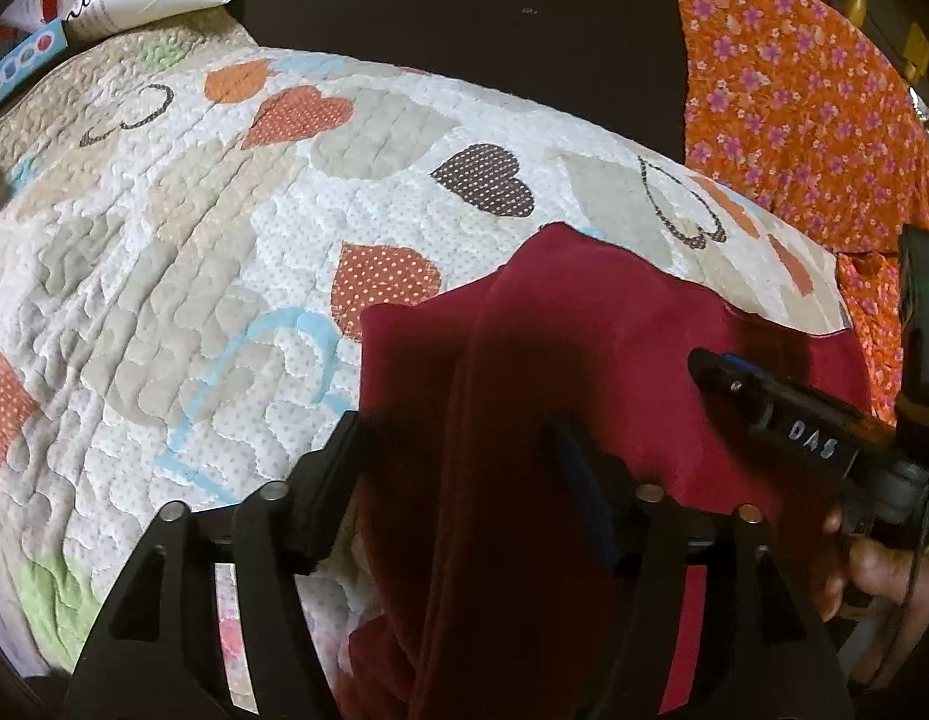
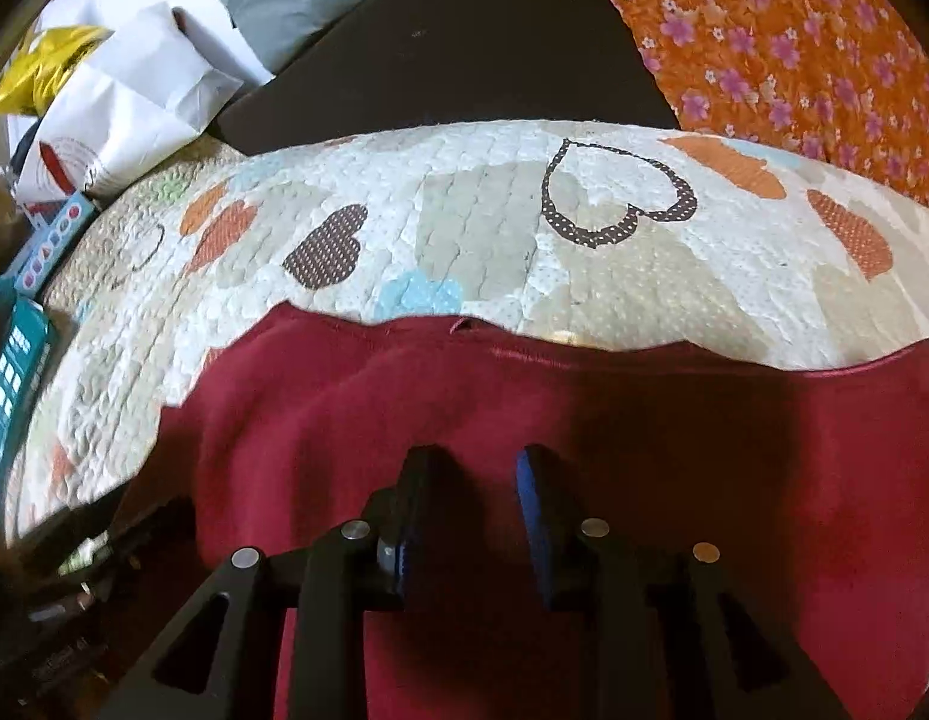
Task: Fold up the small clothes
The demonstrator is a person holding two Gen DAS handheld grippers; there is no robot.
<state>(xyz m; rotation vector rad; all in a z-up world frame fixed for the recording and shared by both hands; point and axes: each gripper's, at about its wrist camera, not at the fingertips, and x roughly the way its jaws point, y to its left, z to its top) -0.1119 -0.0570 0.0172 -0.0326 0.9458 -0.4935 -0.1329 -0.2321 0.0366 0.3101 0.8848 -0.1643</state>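
A dark red garment (image 1: 590, 324) lies on a quilted heart-pattern blanket (image 1: 182, 252). In the left wrist view a bunched fold of it hangs between the wide-set fingers of my left gripper (image 1: 464, 444); the jaws are open around the cloth. My right gripper (image 1: 698, 360) comes in from the right over the garment. In the right wrist view the garment (image 2: 584, 396) spreads wide, its far hem wavy. My right gripper (image 2: 473, 468) is open just above the cloth, its fingers (image 2: 533, 474) blue-padded and a little apart, with nothing between them.
An orange flowered cloth (image 1: 794, 102) lies at the back right, next to a black surface (image 1: 476, 30). White paper bags (image 2: 140, 96), a yellow bag (image 2: 38, 66) and teal boxes (image 2: 14, 372) crowd the left edge. The blanket (image 2: 584, 252) extends beyond the garment.
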